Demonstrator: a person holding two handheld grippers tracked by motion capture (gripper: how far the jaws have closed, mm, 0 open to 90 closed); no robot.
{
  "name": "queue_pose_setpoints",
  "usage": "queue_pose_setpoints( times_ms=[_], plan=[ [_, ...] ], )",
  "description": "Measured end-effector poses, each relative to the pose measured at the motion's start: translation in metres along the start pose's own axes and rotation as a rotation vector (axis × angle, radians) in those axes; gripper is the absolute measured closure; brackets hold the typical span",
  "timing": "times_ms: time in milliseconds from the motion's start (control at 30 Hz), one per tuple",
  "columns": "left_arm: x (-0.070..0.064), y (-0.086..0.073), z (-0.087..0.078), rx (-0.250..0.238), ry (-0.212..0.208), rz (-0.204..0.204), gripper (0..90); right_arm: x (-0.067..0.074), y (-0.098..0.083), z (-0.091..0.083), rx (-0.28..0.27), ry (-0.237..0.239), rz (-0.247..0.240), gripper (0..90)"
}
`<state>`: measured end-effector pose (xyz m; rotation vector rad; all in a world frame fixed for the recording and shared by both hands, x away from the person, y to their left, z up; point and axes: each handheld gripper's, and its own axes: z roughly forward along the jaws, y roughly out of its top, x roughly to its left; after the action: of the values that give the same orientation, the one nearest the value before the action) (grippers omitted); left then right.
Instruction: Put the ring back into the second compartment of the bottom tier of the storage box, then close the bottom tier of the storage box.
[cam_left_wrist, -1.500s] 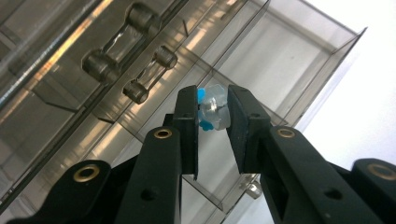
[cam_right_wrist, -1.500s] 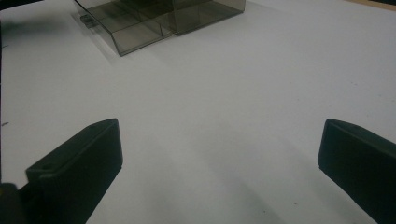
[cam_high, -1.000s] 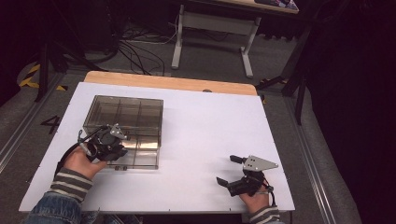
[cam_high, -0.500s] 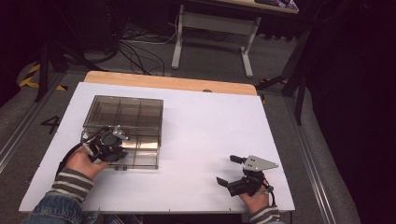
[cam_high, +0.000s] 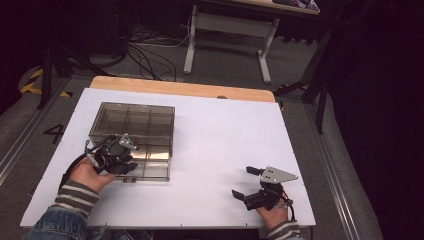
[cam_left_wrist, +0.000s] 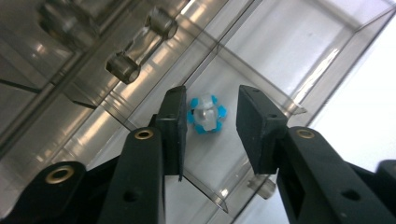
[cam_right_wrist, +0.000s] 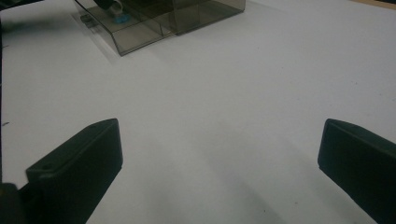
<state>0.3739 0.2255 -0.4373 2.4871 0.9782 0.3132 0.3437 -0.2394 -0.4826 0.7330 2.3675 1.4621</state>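
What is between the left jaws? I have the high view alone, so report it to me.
Observer: In the left gripper view, a small blue and white piece lies in a compartment of the smoky clear box.
Operator: Tell me whether the left gripper grips it.
Observer: No. The left gripper has just been opening its jaws, and the pads stand apart from the piece, one on either side.
Operator: Now report the right gripper's jaws.
Observer: In the right gripper view, the right gripper is wide open, with bare white table between its jaws.
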Motion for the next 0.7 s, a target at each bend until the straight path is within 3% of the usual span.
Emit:
queue_pose_setpoints(
  times_ms=[133,700],
  plan=[
    [-0.005,0.000,-0.008,-0.038,0.013,0.012,60.3,0.000,0.000,0.000,0.001,0.000,-0.001,0.6],
    [-0.012,-0.008,-0.024,-0.055,0.012,0.019,61.4,0.000,0.000,0.000,0.001,-0.001,0.000,0.6]
  ],
)
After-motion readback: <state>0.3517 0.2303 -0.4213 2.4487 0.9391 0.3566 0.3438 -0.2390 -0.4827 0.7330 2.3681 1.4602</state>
